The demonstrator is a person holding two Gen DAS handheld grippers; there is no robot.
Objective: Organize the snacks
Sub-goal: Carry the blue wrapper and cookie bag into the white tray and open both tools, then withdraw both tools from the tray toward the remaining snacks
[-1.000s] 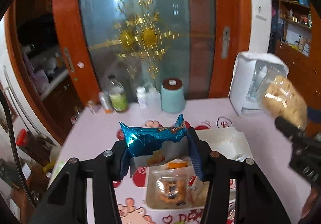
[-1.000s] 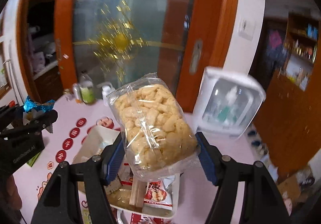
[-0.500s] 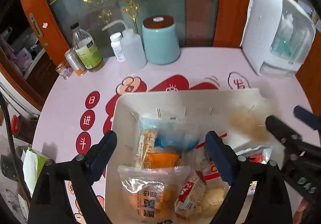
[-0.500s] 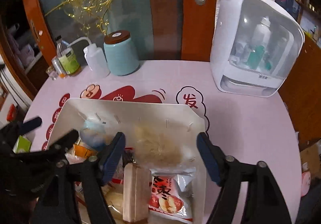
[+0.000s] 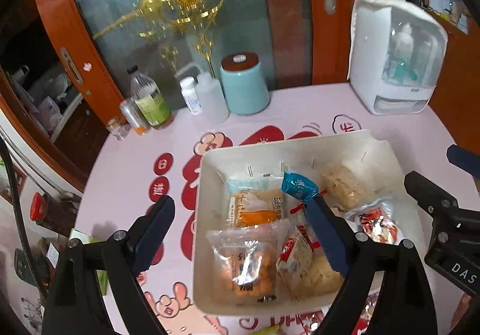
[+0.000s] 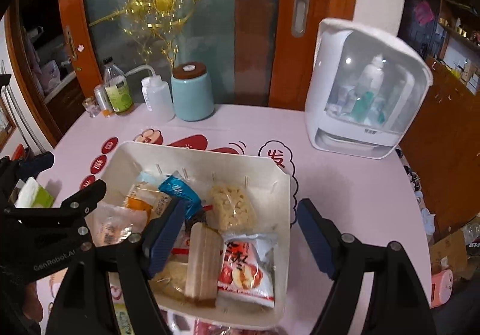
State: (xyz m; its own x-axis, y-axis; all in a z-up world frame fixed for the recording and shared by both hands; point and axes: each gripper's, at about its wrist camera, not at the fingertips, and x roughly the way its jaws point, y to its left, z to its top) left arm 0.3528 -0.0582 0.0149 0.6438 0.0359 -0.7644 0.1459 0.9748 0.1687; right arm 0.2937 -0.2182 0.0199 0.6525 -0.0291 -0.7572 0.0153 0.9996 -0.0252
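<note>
A white bin (image 5: pixel 210 173) (image 6: pixel 282 185) on the pink table holds several snack packs. A blue foil pack (image 5: pixel 298 186) (image 6: pixel 180 189) lies in its middle. A clear bag of pale puffed snacks (image 5: pixel 342 186) (image 6: pixel 232 207) lies beside it to the right. My left gripper (image 5: pixel 240 233) is open and empty above the bin's left part. My right gripper (image 6: pixel 237 240) is open and empty above the bin's right part. Each gripper shows at the edge of the other's view.
A teal jar (image 5: pixel 244 84) (image 6: pixel 193 92), a squeeze bottle (image 5: pixel 210 95) and a glass bottle (image 5: pixel 150 98) stand at the back by the door. A white cabinet (image 5: pixel 396 56) (image 6: pixel 364 95) stands back right. A tissue pack (image 6: pixel 34 194) lies at the left.
Both grippers held packs raised a second ago: blue foil left, puffed snacks right. Both have opened and the packs now lie in the bin. The grippers have pulled back slightly.
</note>
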